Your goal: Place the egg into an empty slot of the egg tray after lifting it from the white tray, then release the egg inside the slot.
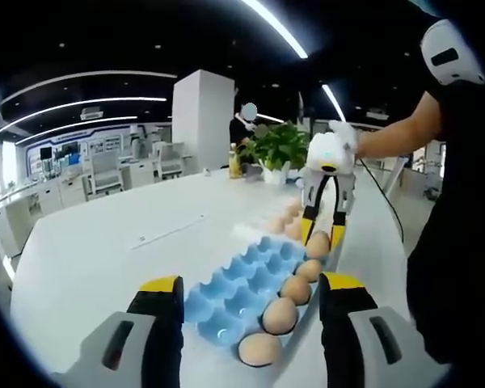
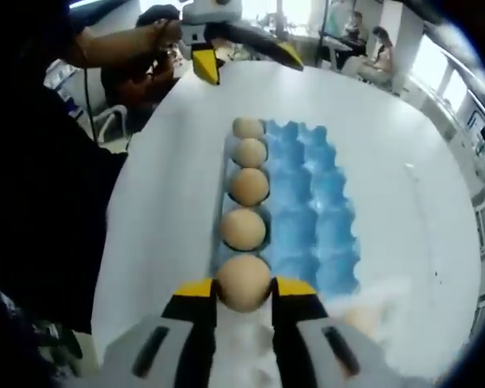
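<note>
Holding the brown egg (image 2: 243, 282) between its yellow-tipped jaws, your right gripper (image 2: 244, 295) sits at the near end of the blue moulded egg tray (image 2: 319, 210); its filled row runs straight ahead, empty slots lying just right. Your left gripper (image 1: 250, 295) hangs wide open.

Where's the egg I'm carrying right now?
In the right gripper view, the egg sits between the right gripper jaws, at the near end of the blue egg tray, next in line with four eggs.

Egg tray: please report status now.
Right gripper shut on egg at blue egg tray edge. Left gripper open, empty. Four eggs fill one row; other slots free.
</note>
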The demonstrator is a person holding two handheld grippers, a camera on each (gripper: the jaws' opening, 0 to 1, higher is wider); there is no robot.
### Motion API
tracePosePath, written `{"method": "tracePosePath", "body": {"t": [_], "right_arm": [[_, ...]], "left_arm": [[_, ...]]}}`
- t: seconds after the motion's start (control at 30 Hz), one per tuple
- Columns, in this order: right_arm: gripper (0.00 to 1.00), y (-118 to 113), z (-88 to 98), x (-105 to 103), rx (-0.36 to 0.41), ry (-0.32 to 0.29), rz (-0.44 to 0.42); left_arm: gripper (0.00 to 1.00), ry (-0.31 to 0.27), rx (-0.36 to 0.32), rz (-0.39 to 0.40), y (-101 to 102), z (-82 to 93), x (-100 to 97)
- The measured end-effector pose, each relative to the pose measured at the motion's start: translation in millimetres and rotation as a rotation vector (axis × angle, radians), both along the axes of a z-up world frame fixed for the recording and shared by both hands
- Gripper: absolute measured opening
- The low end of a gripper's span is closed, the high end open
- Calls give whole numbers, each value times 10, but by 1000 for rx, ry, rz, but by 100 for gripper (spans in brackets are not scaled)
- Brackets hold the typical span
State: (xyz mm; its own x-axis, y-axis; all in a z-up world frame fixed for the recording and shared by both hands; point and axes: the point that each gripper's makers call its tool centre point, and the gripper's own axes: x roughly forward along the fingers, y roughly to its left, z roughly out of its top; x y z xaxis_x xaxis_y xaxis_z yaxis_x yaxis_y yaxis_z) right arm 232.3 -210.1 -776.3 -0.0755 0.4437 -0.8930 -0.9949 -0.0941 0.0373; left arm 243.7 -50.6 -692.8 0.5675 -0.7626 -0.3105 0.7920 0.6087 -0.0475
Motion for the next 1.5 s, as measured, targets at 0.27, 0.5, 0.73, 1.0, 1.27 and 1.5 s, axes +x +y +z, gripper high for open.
{"method": "tracePosePath", "body": {"t": [0.27, 0.5, 0.73, 1.0, 1.27, 1.5], "right_arm": [[25, 12, -99, -1, -16, 14, 3], [25, 11, -180, 14, -34, 9, 12], [25, -5, -224, 11, -41, 24, 8], [26, -20, -224, -4, -27, 21, 9], [27, -38, -197, -6, 83, -7, -22], [30, -57, -21, 41, 181, -13, -113]], "left_arm": [[69, 1, -6, 6, 14, 9, 6], [68, 4, -5, 12, 28, -9, 21], [68, 7, -5, 14, 50, -15, 19], [68, 9, 1, 11, 44, -32, 31], [68, 6, 6, 5, 18, -29, 33], [68, -5, 8, 3, 9, 10, 30]]}}
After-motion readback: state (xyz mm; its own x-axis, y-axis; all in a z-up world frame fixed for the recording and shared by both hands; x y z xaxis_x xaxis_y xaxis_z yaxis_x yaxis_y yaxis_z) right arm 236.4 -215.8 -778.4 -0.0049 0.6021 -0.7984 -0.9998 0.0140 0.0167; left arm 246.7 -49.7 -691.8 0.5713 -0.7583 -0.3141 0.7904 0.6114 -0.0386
